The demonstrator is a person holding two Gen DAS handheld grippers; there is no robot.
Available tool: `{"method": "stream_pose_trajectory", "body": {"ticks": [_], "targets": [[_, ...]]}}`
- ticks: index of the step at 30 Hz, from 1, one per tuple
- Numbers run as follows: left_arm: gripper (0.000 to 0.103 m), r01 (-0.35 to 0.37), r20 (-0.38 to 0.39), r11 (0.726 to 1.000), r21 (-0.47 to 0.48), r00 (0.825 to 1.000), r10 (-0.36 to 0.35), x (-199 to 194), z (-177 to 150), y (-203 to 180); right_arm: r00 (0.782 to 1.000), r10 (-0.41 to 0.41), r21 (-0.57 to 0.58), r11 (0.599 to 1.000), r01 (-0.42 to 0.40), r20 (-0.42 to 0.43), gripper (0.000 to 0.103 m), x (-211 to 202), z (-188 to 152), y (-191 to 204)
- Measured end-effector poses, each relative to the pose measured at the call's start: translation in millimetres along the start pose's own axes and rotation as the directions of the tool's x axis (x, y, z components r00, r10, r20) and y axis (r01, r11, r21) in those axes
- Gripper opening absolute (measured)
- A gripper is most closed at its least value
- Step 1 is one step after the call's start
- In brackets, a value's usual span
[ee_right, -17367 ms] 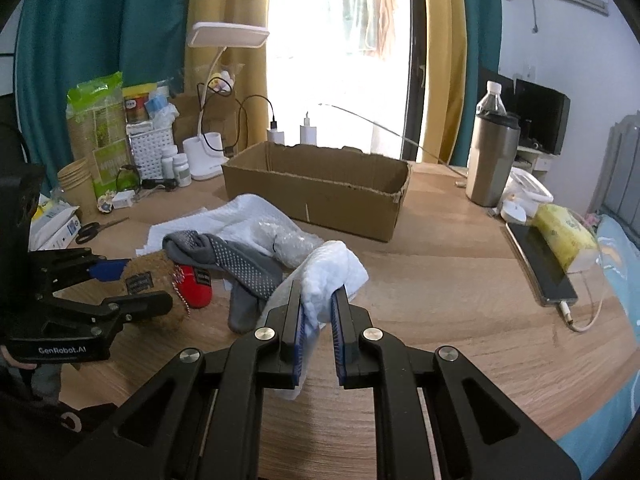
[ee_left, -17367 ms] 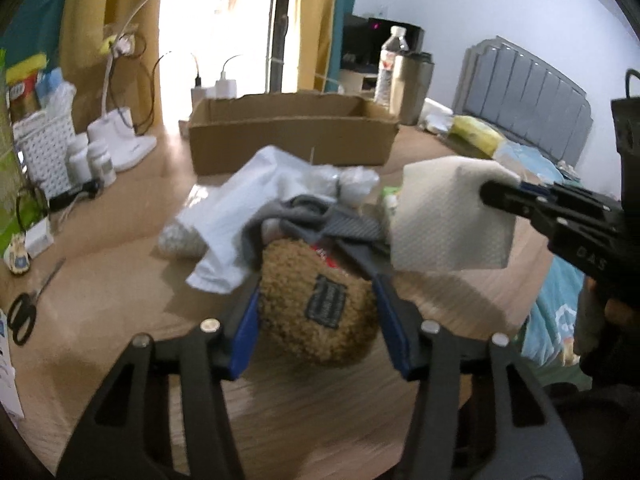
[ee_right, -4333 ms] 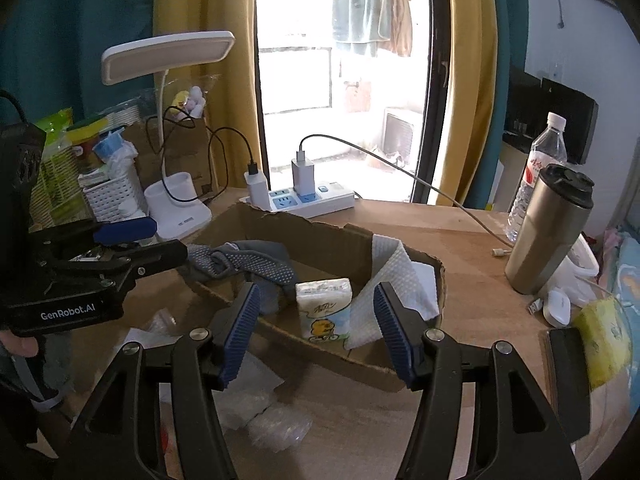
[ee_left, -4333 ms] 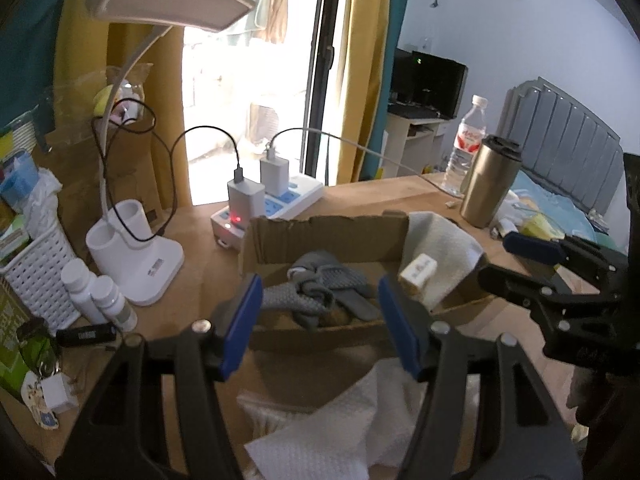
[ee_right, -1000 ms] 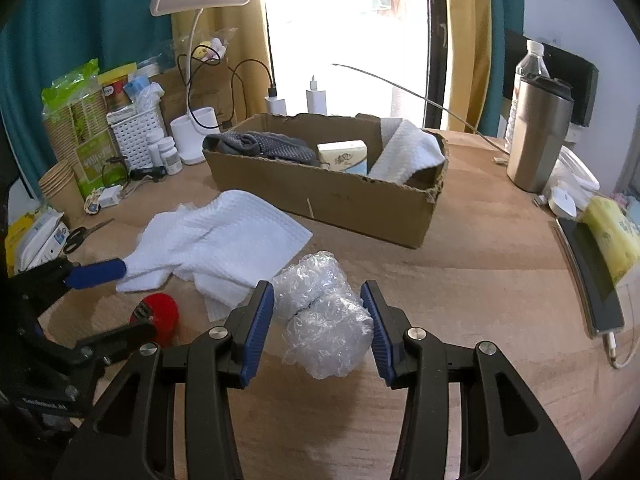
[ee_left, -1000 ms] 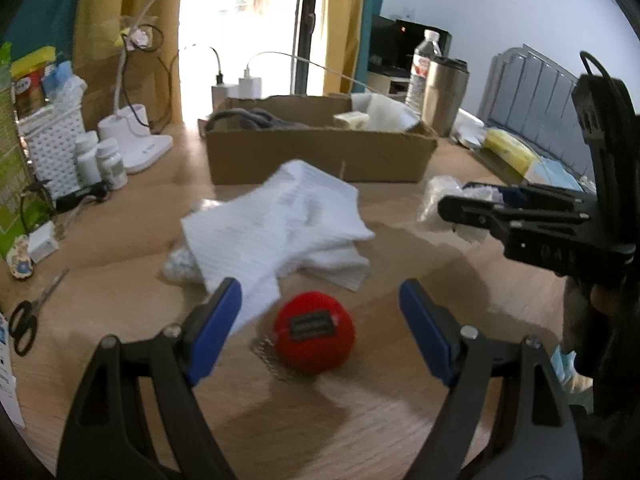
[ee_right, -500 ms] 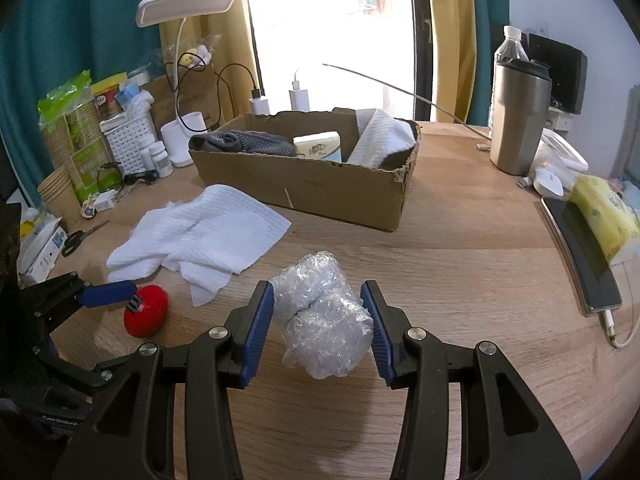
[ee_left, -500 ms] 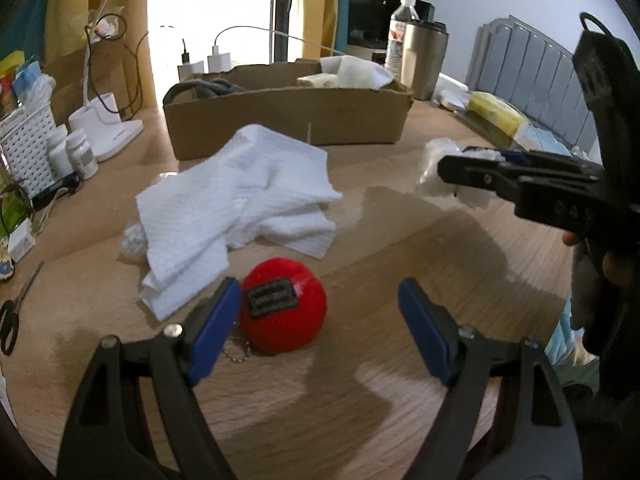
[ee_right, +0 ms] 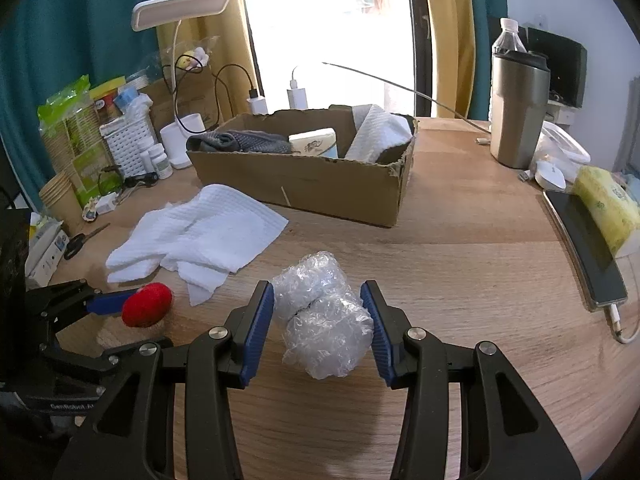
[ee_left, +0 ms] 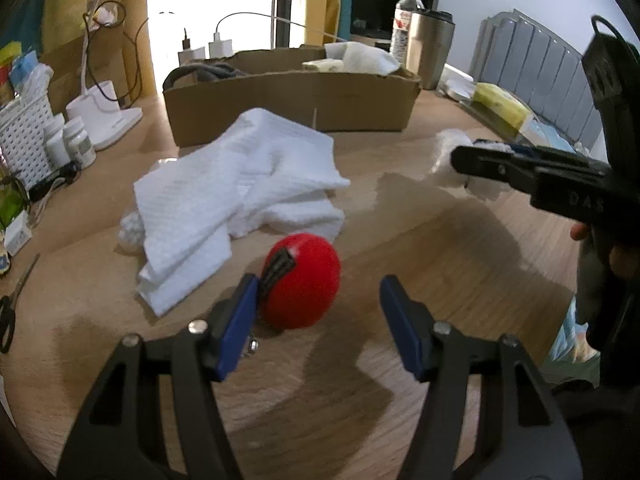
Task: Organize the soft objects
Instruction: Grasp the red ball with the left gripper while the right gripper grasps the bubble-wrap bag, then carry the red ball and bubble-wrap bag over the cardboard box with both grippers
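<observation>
A red soft ball (ee_left: 304, 284) with a black tag lies on the wooden table, between the blue pads of my left gripper (ee_left: 320, 308). Those jaws are closing: the left pad touches the ball, while the right pad stands clear of it. My right gripper (ee_right: 318, 322) is shut on a wad of bubble wrap (ee_right: 320, 320), held just over the table to the right of the ball (ee_right: 146, 310). A crumpled white towel (ee_left: 240, 188) lies behind the ball. Further back stands a cardboard box (ee_right: 304, 184) holding a grey sock, a tissue pack and a white cloth.
A steel tumbler (ee_right: 518, 112), a phone (ee_right: 584, 240) and a yellow tissue pack (ee_right: 608, 204) sit along the right edge. At the left are scissors (ee_right: 80, 240), a white basket (ee_right: 128, 144), pill bottles and a desk lamp (ee_right: 180, 8).
The left jaws have narrowed around the red ball, and the ball now sits closer in between the pads. The right gripper still holds the bubble wrap the same way.
</observation>
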State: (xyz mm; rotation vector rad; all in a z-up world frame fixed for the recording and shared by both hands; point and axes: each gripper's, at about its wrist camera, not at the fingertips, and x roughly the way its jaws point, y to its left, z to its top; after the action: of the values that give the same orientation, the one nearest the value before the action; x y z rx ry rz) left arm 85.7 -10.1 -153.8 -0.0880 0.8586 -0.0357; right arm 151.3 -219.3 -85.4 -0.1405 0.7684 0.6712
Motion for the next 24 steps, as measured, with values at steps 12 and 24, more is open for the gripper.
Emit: {"method": "stream_pose_trajectory", "body": {"ticks": [12,24], "targets": [[0.047,0.012,-0.025,1.000,0.012,1.000,-0.012,7.0,7.6,1.3,1.000,0.006,0.005,1.000,-0.006,-0.004,0.048,2.2,2.9,-2.8],[0.045,0.042,0.004,0.999,0.010,0.999,-0.042,-1.1,23.5,-0.5,1.000,0.001,0.001,1.000,-0.001,0.019,0.048,-1.7,18.3,-6.7]]}}
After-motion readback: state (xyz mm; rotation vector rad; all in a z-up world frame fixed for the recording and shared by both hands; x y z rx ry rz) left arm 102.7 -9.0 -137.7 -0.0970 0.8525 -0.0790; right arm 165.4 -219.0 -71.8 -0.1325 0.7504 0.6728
